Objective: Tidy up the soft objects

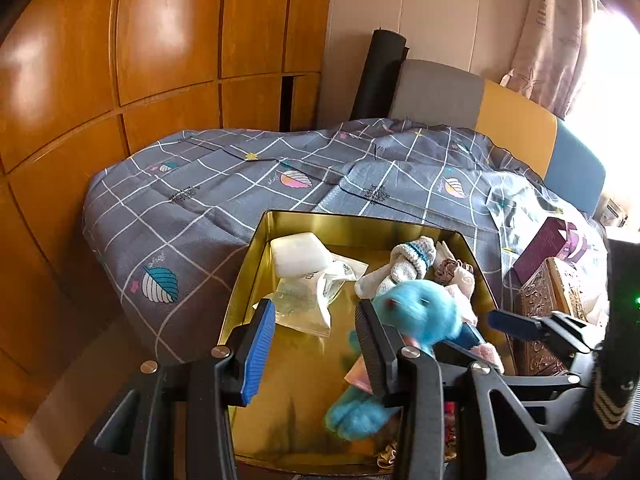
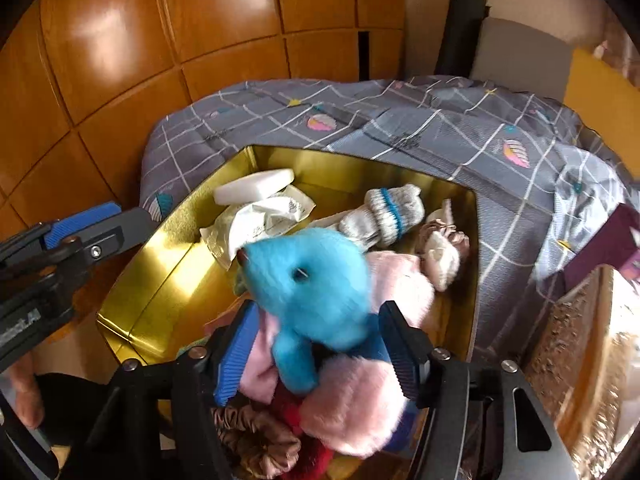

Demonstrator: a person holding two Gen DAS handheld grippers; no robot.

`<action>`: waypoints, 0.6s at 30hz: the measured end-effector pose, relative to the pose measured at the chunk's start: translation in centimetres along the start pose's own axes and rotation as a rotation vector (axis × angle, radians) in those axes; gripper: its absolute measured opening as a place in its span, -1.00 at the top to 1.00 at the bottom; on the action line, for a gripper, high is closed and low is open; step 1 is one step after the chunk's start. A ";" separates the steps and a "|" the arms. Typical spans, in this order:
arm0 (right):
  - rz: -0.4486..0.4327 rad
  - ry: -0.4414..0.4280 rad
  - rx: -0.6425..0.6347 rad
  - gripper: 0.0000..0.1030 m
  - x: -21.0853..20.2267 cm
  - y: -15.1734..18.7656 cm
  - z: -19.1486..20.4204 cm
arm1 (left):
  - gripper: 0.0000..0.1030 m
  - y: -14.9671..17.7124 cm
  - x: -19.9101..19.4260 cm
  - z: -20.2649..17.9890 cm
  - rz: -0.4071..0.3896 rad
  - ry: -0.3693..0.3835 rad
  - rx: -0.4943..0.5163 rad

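plush toy [image 2: 316,284], blue and blurred, sits between your right gripper [image 2: 316,354] jaws, spread apart, over the gold tin [image 2: 160,276]; your left gripper [image 1: 316,344] gapes empty.

A plush toy [image 2: 316,292] lies between the right gripper's [image 2: 320,348] fingers, in a tin [image 2: 160,280] on a quilt [image 2: 360,120] — socks [image 2: 384,212] beyond the fingertips, packets [image 2: 260,216] to their left.

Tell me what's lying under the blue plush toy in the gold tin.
Under the blue plush toy in the gold tin: pink fluffy fabric, a brown satin scrunchie, something red. Whatever is deeper is covered.
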State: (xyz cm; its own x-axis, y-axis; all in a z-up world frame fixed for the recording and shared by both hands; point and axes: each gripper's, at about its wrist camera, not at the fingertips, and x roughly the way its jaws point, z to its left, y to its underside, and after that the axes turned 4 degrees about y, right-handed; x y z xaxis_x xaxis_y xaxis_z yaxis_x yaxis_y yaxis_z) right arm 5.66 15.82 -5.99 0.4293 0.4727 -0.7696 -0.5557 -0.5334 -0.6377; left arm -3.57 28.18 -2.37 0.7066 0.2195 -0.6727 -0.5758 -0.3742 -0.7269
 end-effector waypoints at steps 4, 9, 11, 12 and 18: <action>-0.043 0.045 0.023 -0.47 -1.9 0.5 -0.7 | 0.19 0.0 -0.5 -0.6 -0.014 -0.010 0.009; -0.128 0.179 0.055 -0.70 -5.1 1.6 -1.5 | 0.19 0.2 -1.3 -2.0 -0.042 0.000 0.026; -0.155 0.243 0.083 -0.81 -6.2 2.1 -1.8 | 0.19 0.3 -1.6 -2.8 -0.050 0.011 0.029; -0.165 0.278 0.100 -0.83 -6.7 2.4 -2.1 | 0.19 0.4 -1.7 -3.1 -0.055 0.019 0.029; -0.181 0.354 0.202 -0.89 -8.5 4.1 -3.9 | -0.30 1.0 -3.0 -5.6 -0.102 0.036 0.072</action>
State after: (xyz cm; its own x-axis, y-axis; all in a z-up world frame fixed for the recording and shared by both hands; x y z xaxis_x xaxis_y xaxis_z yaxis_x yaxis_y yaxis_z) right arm 2.54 6.85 -2.21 0.7304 0.2579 -0.6325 -0.5619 -0.2996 -0.7710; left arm -3.99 22.11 -0.30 0.7766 0.2197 -0.5904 -0.5275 -0.2854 -0.8002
